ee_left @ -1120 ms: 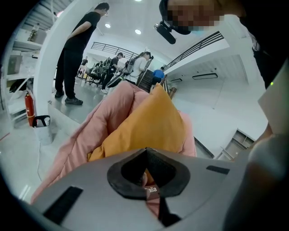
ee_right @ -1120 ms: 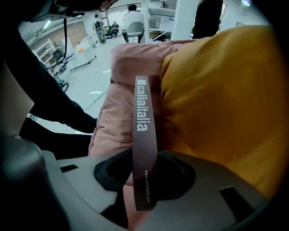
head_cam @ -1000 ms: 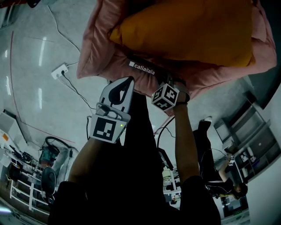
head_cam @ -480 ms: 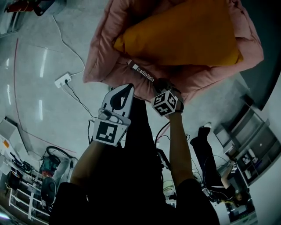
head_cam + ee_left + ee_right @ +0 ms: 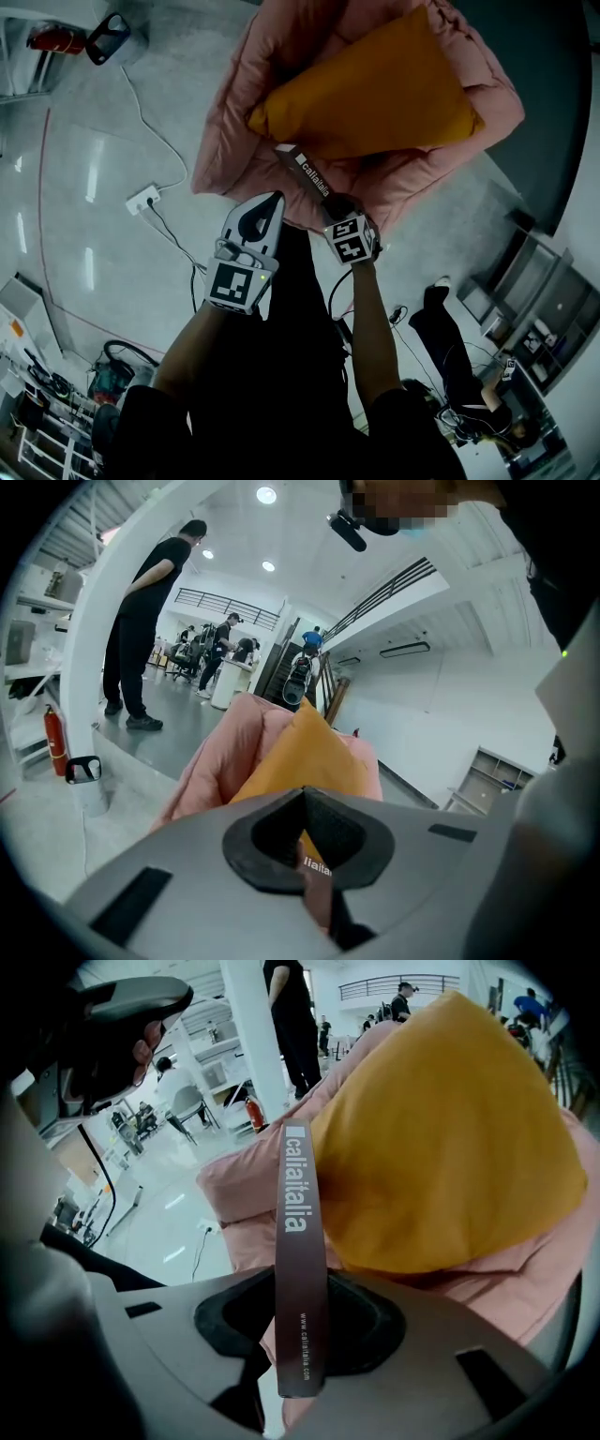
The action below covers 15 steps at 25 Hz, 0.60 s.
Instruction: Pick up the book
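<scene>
While edge-on, book (image 5: 298, 1194) between right gripper (image 5: 302, 1330) jaws

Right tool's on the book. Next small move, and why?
Probably raise it straight up, grip unchanged: the right tool clamps the book edge-on at one end, and its far end sits close by the orange cushion on the pink seat; clearance unclear.

Of the book (image 5: 298, 1241) only the spine shows, covers hidden; the pink cushion (image 5: 230, 141) runs off the head view's top edge.
</scene>
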{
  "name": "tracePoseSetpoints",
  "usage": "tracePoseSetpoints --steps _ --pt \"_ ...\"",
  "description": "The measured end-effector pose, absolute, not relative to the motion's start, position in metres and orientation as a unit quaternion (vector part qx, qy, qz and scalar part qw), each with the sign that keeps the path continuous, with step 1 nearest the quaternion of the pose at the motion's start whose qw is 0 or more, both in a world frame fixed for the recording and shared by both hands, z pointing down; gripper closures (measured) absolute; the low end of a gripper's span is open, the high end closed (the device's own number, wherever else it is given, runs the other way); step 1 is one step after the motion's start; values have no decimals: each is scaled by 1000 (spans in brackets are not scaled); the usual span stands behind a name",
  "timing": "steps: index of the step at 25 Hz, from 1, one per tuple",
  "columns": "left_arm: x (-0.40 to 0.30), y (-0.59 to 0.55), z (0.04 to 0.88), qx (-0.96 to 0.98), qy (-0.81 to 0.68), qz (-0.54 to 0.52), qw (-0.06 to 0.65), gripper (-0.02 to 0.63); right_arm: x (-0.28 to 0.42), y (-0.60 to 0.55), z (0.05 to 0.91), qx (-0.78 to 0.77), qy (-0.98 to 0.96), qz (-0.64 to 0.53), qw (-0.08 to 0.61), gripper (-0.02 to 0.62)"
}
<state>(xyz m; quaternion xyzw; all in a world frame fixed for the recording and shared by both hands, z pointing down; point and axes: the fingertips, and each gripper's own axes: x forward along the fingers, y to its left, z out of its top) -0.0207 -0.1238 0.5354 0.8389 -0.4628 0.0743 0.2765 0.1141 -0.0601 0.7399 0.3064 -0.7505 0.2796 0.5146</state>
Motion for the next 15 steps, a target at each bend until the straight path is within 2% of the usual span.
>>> tracePoseSetpoints --steps 15 --pt "-44 -100 453 865 -445 59 224 606 93 -52 632 431 -752 323 380 449"
